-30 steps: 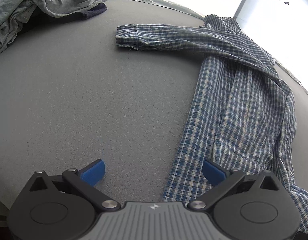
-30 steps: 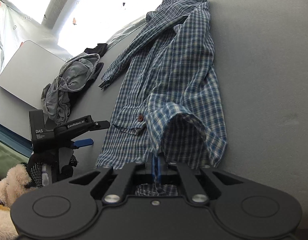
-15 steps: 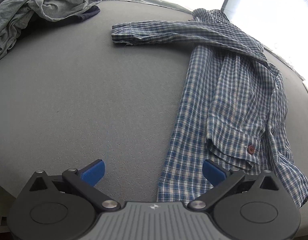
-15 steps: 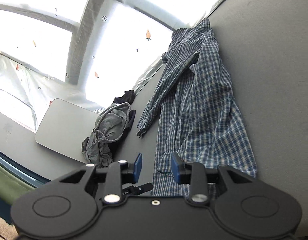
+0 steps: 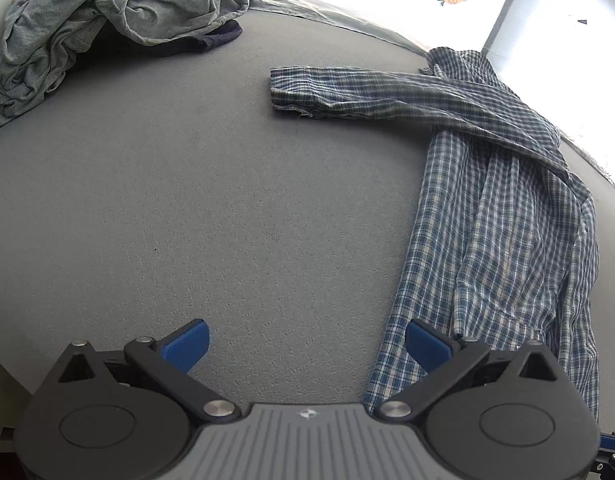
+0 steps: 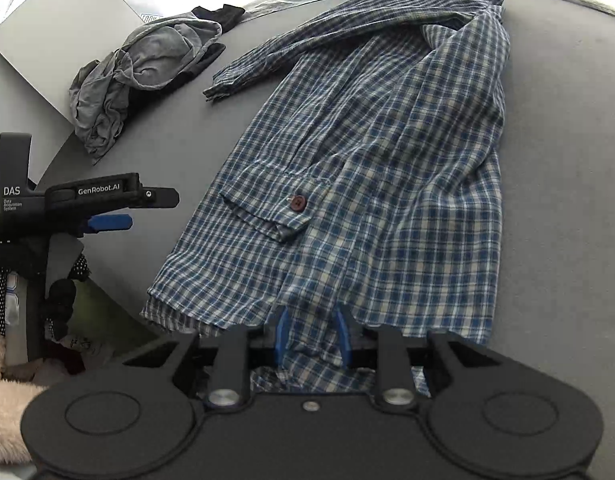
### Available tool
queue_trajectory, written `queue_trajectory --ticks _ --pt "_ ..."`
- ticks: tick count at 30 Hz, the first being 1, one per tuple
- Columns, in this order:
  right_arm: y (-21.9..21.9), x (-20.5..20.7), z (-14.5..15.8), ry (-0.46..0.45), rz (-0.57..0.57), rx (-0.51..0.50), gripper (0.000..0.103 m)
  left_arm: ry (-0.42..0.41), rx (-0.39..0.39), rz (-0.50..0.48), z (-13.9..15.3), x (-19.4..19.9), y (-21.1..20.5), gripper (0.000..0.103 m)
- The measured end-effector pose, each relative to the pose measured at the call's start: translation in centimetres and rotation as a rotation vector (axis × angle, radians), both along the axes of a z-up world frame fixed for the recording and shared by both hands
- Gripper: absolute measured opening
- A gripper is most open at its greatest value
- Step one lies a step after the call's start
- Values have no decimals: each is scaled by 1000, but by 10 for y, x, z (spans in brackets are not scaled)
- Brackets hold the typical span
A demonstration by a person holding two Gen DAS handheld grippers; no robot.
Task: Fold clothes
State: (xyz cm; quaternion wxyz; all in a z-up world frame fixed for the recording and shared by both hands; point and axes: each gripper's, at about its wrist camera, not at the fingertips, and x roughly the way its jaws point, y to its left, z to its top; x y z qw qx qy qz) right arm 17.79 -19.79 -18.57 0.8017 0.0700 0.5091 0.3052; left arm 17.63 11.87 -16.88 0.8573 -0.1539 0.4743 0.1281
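The plaid shirt (image 6: 371,168) lies stretched out on the grey table (image 5: 187,200), collar end far off at twelve o'clock in the right wrist view and hem at six o'clock, right under the camera. One sleeve (image 5: 347,88) runs out flat toward nine o'clock in the left wrist view; the other is folded back over the body, its cuff (image 6: 267,212) showing a dark red button (image 6: 297,203).

The right gripper (image 6: 312,340) sits at the hem, blue fingers (image 6: 282,334) parted a little with checked cloth bunched between them. Gripping or merely straddling? I cannot tell from here.

The left gripper (image 5: 305,346) is spread wide, holding nothing, its left pad over bare table and its right pad (image 5: 427,344) over the shirt's near edge at five o'clock.

Up at ten o'clock in both views, a crumpled grey garment (image 5: 107,20) sits heaped on something dark (image 5: 211,40), well apart from the shirt.
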Motion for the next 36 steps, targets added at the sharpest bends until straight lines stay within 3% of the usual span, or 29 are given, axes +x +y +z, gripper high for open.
queue_trajectory --ticks 4,10,17,29,34,35,36 --pt "-28 27 21 -64 -143 77 38 -13 17 28 1 15 10 103" --pt "-48 81 38 -191 -280 30 42 -59 24 75 6 45 32 103" --pt "-33 155 48 -290 -325 -100 41 -124 -2 123 12 100 65 103" --pt "20 333 27 -318 -285 -171 48 -89 11 138 -15 217 110 102" --pt "42 370 1 -262 -192 -222 49 -70 -22 171 -25 239 117 102" --pt "47 375 -4 -249 -173 -240 44 -87 -37 179 -25 240 117 101" --pt "50 378 -8 -242 -156 -244 28 -97 -37 180 -25 240 116 101"
